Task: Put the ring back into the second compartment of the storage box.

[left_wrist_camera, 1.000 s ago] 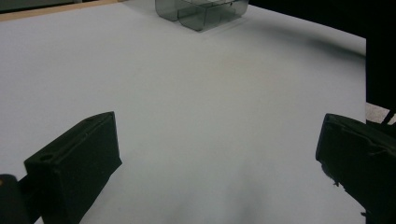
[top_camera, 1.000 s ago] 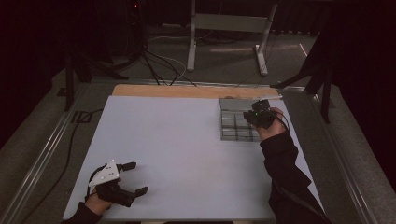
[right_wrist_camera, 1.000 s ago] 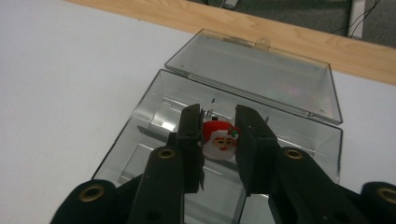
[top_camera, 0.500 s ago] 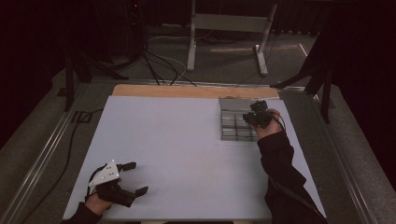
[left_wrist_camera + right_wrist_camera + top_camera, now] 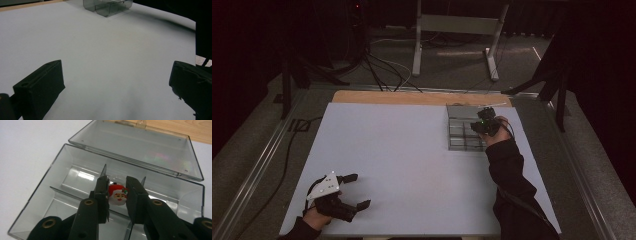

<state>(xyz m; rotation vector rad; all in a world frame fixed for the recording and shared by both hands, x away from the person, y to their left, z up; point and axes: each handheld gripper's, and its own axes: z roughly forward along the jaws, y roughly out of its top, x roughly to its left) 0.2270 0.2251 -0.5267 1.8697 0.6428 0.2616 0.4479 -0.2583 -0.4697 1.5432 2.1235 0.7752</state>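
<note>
Right tongs (image 5: 117, 195) around Santa charm (image 5: 117, 194)

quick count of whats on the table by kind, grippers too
grippers: 2, left gripper and right gripper
clear compartment box, lid open: 1
santa figure, between the right gripper's jaws over the box: 1
total: 4

Black sleeves (image 5: 512, 185), black grippers with brass-ringed screw holes, blocky black fingers (image 5: 102, 195), grey three-cornered plate (image 5: 325, 185).
</note>
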